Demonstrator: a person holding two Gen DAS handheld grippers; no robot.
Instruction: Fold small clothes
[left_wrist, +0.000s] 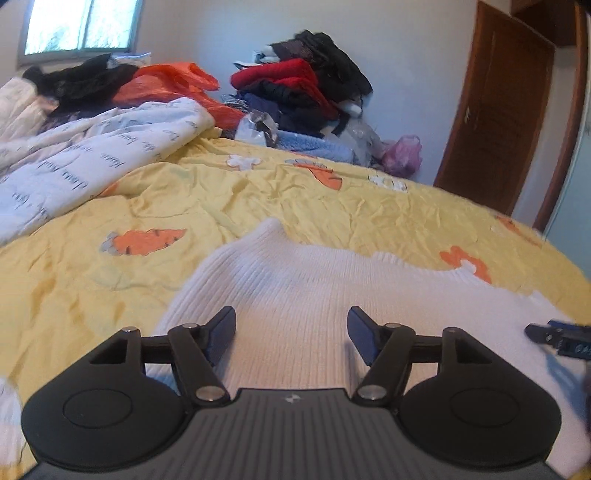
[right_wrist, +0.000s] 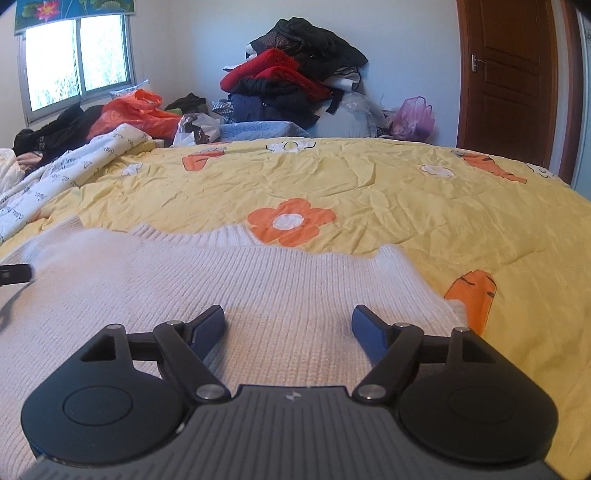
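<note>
A white ribbed knit garment (left_wrist: 314, 280) lies spread flat on the yellow bed cover (left_wrist: 221, 199). My left gripper (left_wrist: 291, 332) is open and empty, low over the garment's left part. In the right wrist view the same garment (right_wrist: 184, 280) fills the near bed, and my right gripper (right_wrist: 288, 328) is open and empty just above its right part, near its right edge. The tip of the right gripper shows at the right edge of the left wrist view (left_wrist: 557, 338); the left gripper's tip shows at the left edge of the right wrist view (right_wrist: 14, 275).
A white printed quilt (left_wrist: 85, 162) lies bunched at the far left of the bed. A pile of red and dark clothes (right_wrist: 291, 77) and an orange bag (right_wrist: 136, 110) stand behind the bed. A brown door (right_wrist: 506, 77) is at the right.
</note>
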